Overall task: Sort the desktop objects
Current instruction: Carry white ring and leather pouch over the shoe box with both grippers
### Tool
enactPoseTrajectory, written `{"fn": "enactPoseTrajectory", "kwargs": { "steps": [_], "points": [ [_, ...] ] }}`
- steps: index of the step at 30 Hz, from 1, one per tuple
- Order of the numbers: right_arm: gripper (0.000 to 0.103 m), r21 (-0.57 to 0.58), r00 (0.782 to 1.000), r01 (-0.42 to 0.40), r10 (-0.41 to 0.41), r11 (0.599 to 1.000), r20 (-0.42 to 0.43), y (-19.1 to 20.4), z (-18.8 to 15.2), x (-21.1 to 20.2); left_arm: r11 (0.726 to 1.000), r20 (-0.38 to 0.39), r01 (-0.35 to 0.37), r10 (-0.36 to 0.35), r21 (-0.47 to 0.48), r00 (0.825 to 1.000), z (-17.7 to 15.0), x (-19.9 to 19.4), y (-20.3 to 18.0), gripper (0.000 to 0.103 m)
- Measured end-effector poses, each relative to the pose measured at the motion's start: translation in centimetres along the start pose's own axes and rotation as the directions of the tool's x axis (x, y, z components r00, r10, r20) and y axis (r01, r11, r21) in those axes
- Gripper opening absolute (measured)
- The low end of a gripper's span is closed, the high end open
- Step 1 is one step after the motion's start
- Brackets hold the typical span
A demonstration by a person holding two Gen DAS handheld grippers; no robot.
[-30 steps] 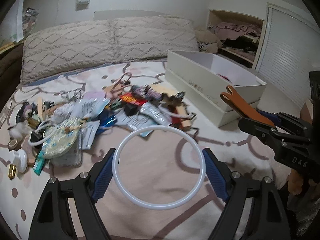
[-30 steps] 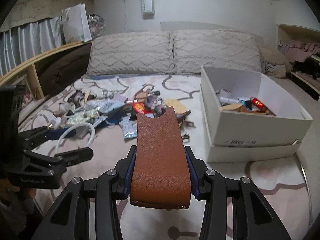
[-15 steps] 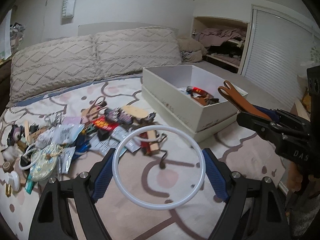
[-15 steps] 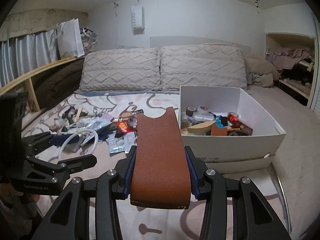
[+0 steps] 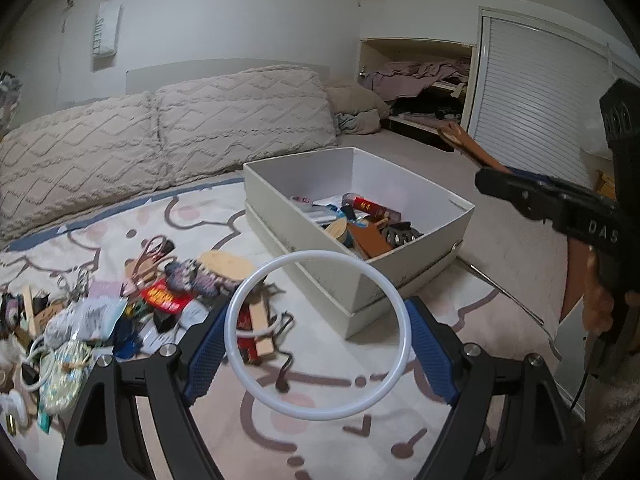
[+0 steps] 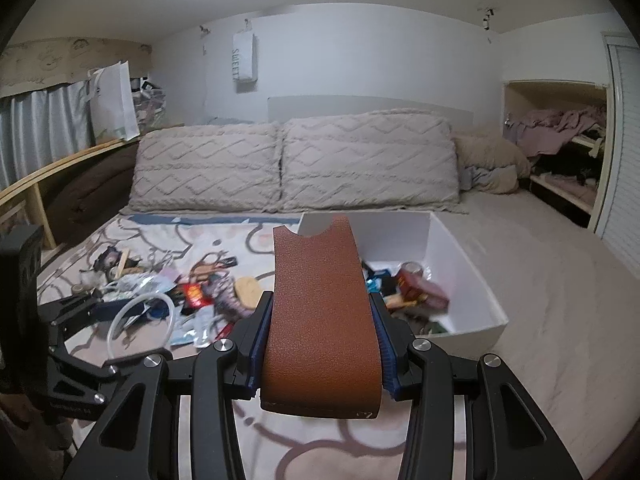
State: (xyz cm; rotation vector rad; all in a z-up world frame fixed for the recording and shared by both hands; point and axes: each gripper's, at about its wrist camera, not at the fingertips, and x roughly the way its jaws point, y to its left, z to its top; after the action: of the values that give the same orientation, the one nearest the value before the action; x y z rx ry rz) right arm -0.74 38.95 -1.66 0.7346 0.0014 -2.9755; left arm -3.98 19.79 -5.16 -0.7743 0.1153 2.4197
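Note:
My left gripper (image 5: 318, 344) is shut on a white plastic ring (image 5: 394, 304), held above the patterned bedspread just in front of the white box (image 5: 404, 276). My right gripper (image 6: 320, 344) is shut on a brown leather case (image 6: 320, 312), held in the air in front of the white box (image 6: 476, 276). The ring and left gripper also show at the left of the right wrist view (image 6: 120, 316). The right gripper with the case shows at the right of the left wrist view (image 5: 516, 188). The box holds several small items.
A pile of loose small objects (image 5: 120, 304) lies on the bedspread left of the box. Two beige pillows (image 6: 288, 164) line the headboard. A wooden shelf (image 6: 60, 168) runs along the left; an open closet (image 6: 560, 152) is at the right.
Both grippers have risen and swung right toward the white box, each keeping its object. The box interior now shows more fully.

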Motion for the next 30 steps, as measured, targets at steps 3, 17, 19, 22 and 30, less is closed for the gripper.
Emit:
{"fn": "enactPoseTrajectory", "kwargs": {
  "steps": [3,17,19,22,30],
  "points": [
    [0.045,0.001,1.0,0.012,-0.012,1.0,0.003,-1.0,0.9,0.4,1.0,0.011,0.011,-0.011,0.006,1.0,1.2,0.7,-0.4,0.084],
    [0.045,-0.03,0.996,0.092,-0.093,0.995,-0.007,-4.8,5.7,5.2,0.999,0.055,0.05,-0.05,-0.008,0.997,6.0,5.1,-1.1,0.084],
    [0.045,-0.034,0.995,0.098,-0.098,0.995,-0.021,-5.2,6.1,6.2,0.998,0.055,0.054,-0.054,-0.014,0.997,6.5,5.9,-1.1,0.084],
    [0.045,-0.039,0.993,0.11,-0.111,0.993,-0.045,-5.9,6.8,7.7,0.998,0.044,0.059,-0.058,-0.018,0.997,7.3,7.5,-1.1,0.084],
    [0.045,-0.081,0.978,0.167,-0.175,0.983,-0.116,-7.3,8.0,12.0,0.997,0.01,0.07,-0.07,-0.019,0.998,8.6,10.9,-1.6,0.084]
  ]
}}
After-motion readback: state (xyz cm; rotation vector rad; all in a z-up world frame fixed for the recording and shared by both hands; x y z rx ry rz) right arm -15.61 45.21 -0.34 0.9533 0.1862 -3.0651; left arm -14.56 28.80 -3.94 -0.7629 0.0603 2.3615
